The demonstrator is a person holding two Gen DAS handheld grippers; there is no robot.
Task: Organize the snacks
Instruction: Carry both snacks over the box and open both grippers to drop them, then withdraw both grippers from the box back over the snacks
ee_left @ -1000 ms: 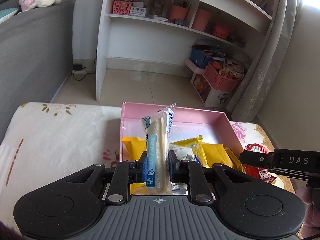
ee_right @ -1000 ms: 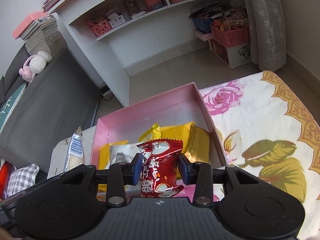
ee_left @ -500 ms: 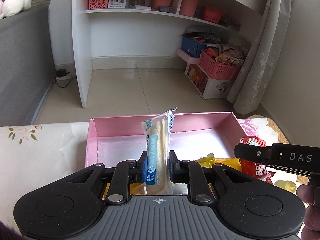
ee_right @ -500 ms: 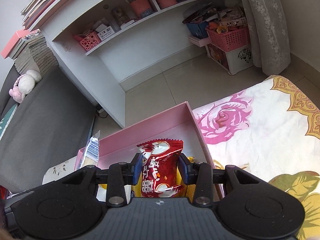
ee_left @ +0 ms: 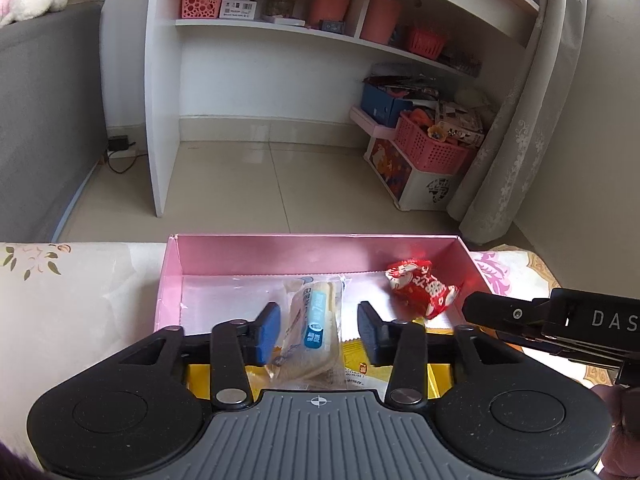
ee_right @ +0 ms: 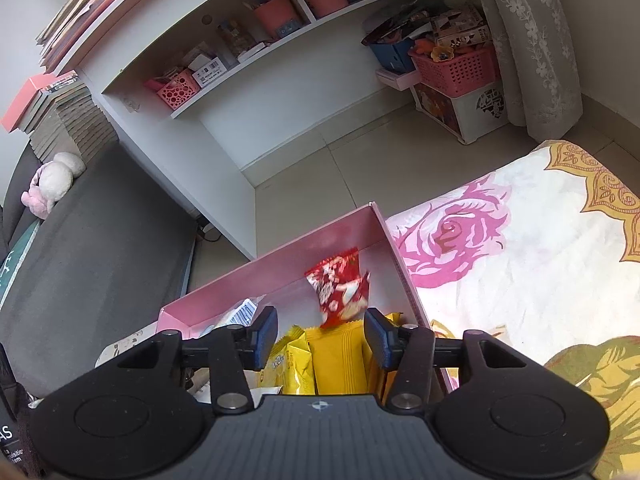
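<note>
A pink box (ee_left: 316,252) sits on a floral cloth and holds snacks. My left gripper (ee_left: 318,330) is open above the box; a clear packet with a blue label (ee_left: 314,334) lies loose between its jaws, touching neither. My right gripper (ee_right: 320,336) is open above the box (ee_right: 280,268); a red snack packet (ee_right: 340,290) is just beyond its jaws, blurred, inside the far right end. It also shows in the left wrist view (ee_left: 422,288). Yellow packets (ee_right: 320,364) lie at the near side. The right gripper's side shows in the left view (ee_left: 560,324).
The floral cloth (ee_right: 540,260) spreads right of the box and left of it (ee_left: 80,300). Beyond the edge is tiled floor (ee_left: 260,184), a white shelf unit (ee_left: 160,100), pink baskets (ee_left: 432,148), a curtain (ee_left: 520,120) and a grey sofa (ee_right: 80,260).
Both grippers have opened and let go of their packets. The blue-label packet tipped down into the box; the red packet dropped toward the box's far right end. Both grippers moved forward over the box.
</note>
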